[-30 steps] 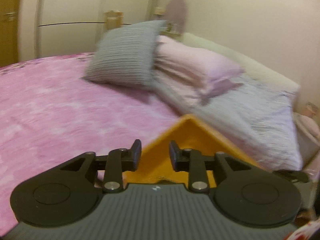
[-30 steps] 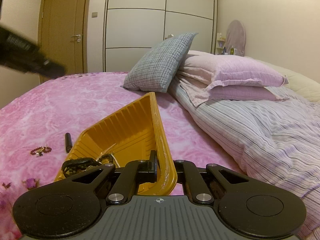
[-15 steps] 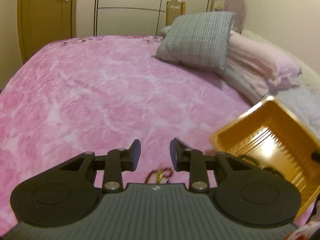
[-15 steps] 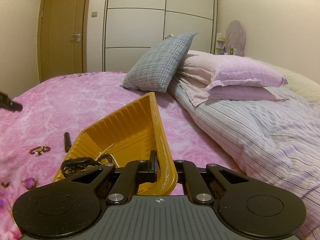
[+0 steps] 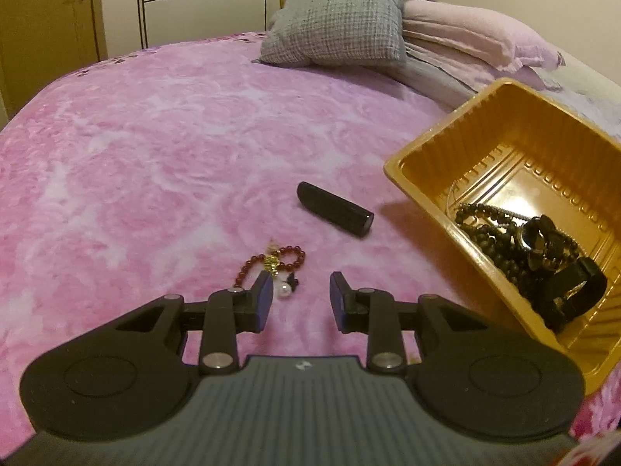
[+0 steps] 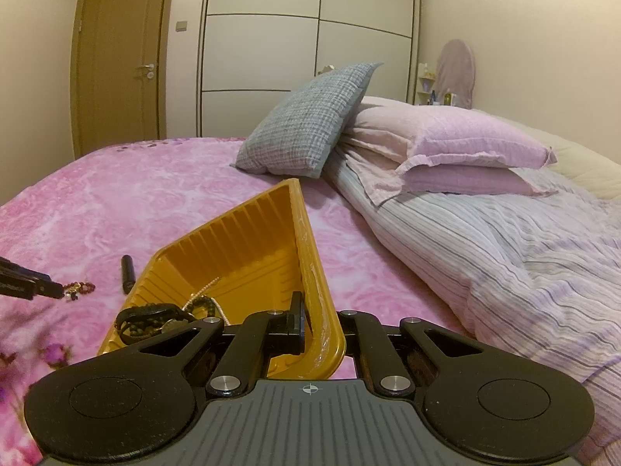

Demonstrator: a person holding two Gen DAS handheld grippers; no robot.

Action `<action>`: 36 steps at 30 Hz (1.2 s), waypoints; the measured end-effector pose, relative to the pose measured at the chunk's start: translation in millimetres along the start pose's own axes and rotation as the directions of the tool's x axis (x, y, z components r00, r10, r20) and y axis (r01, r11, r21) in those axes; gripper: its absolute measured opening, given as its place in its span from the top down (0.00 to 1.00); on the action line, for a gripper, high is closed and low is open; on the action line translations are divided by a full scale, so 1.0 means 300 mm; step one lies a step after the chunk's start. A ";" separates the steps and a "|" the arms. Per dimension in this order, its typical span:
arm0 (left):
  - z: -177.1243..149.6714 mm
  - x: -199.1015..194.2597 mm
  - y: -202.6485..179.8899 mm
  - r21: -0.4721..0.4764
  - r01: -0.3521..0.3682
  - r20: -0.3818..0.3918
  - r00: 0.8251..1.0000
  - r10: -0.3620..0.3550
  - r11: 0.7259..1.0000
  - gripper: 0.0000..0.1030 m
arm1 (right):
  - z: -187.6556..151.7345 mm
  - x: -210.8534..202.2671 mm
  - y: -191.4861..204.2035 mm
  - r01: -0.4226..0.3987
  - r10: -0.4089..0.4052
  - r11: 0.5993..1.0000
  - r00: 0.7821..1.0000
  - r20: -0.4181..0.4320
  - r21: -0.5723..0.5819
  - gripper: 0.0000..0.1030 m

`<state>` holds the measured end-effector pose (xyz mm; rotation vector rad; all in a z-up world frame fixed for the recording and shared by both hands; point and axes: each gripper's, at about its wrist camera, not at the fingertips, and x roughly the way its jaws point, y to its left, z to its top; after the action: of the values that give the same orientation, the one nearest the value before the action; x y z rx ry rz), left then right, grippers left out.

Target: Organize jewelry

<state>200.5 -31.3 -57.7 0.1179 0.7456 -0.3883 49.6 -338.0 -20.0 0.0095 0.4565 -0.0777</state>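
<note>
Left gripper (image 5: 298, 296) hangs with jaws apart, nothing in them, just above the red bead bracelet (image 5: 271, 263) on the pink bed (image 5: 155, 147), lower-centre. Right gripper (image 6: 321, 324) looks clamped on the tilted orange plastic tray's (image 6: 310, 240) rim.

The left gripper (image 5: 298, 291) sits low in the frame's centre, tilted downward, its jaws partly apart with nothing between them. The right gripper (image 6: 322, 324) sits low in its frame's centre, jaws clamped together.
</note>
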 end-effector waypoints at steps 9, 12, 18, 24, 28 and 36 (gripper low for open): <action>0.007 0.076 0.000 0.017 -0.005 -0.027 1.000 0.005 1.000 0.81 | -0.003 0.004 -0.015 0.002 -0.002 1.000 1.000 -0.006 0.000 0.94; 0.009 0.093 0.011 0.011 -0.014 -0.037 0.999 0.015 1.000 0.81 | -0.005 0.009 -0.018 0.005 -0.005 1.000 1.000 -0.008 -0.001 0.94; 0.007 0.109 0.022 -0.008 -0.012 -0.053 0.998 0.012 1.000 0.92 | -0.005 0.009 -0.014 0.007 -0.007 1.000 1.000 -0.009 -0.003 0.94; 0.013 0.078 0.013 -0.029 -0.005 -0.045 0.999 0.004 1.000 0.93 | -0.005 0.009 -0.014 0.006 -0.006 1.000 1.000 -0.009 -0.003 0.94; 0.036 0.034 -0.017 -0.034 0.020 -0.023 1.000 -0.021 0.999 0.93 | -0.003 0.006 -0.008 0.005 -0.005 1.000 1.000 -0.006 -0.006 0.94; 0.131 -0.085 -0.162 0.010 0.145 0.058 0.988 -0.145 0.989 0.93 | 0.004 -0.002 0.003 0.003 -0.003 1.000 1.000 -0.002 -0.013 0.94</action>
<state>190.0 -78.0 -10.1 0.0576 0.6977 -0.5302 49.6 -337.0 -18.7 -0.0038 0.4594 -0.0778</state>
